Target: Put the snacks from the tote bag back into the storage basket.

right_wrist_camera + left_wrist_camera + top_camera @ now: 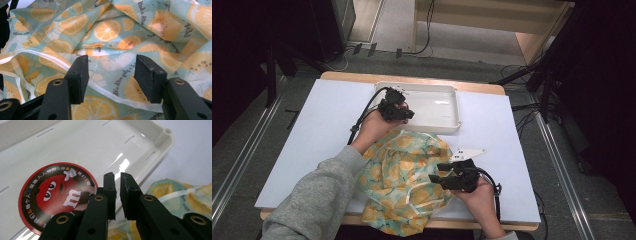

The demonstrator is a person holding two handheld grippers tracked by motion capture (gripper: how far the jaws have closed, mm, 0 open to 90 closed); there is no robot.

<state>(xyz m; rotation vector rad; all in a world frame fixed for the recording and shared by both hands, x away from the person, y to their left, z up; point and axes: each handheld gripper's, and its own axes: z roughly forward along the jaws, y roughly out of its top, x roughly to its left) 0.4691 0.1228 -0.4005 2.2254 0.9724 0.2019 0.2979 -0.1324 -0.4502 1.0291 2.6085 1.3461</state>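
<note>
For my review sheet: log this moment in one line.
left gripper: nearly shut, empty, over tray | disc: in tray | right gripper: open over cloth | cloth: crumpled on table

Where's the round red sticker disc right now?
The round red disc lies on the floor of the white tray, seen in the left gripper view just left of the left hand-held gripper, with the fruit-print cloth beside the tray's near edge.

A lab-like recording room: white table (312, 150), loose floor cables (422, 47), dark stands (547, 75) around.
</note>
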